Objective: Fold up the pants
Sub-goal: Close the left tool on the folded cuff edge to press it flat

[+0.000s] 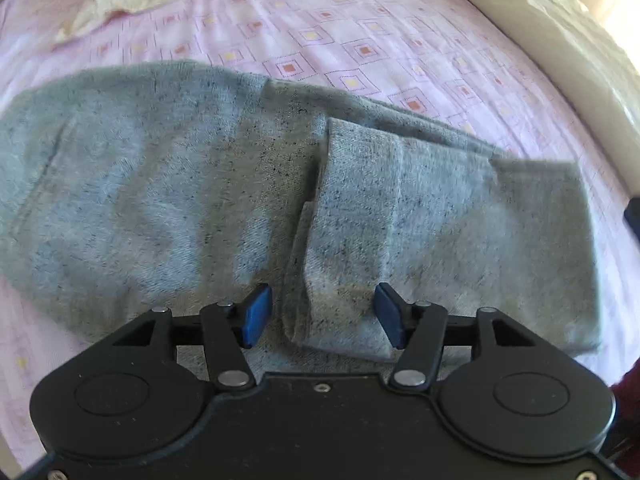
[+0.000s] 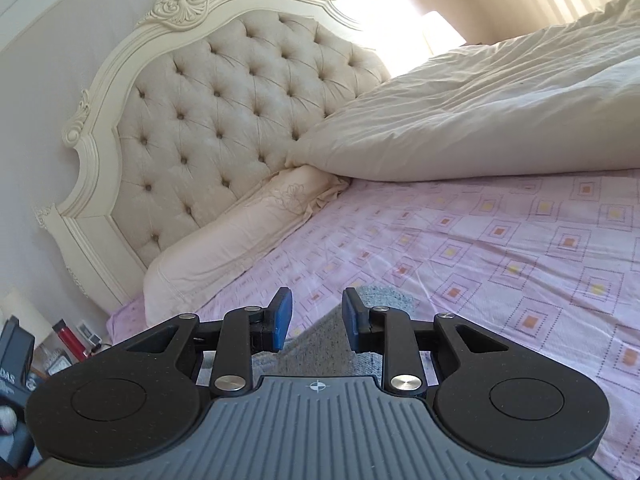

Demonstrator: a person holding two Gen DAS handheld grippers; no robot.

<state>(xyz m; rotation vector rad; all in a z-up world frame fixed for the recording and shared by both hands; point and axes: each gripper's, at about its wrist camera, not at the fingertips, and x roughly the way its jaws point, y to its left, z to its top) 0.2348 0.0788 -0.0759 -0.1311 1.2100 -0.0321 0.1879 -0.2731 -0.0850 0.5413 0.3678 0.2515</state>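
Observation:
Grey pants [image 1: 180, 184] lie folded over themselves on the pink patterned bed sheet [image 1: 360, 40], with a leg end [image 1: 352, 240] laid across the middle. My left gripper [image 1: 322, 314] is open just above that leg end, its blue pads on either side of the fabric, holding nothing. In the right wrist view my right gripper [image 2: 318, 318] is open and empty over a corner of the grey pants [image 2: 320, 344], near the bed's edge.
A cream duvet [image 2: 480, 120] is heaped at the back of the bed. A cream pillow [image 2: 224, 248] lies against the tufted headboard [image 2: 224, 120]. A bedside table with a red bottle [image 2: 70, 340] stands at the left.

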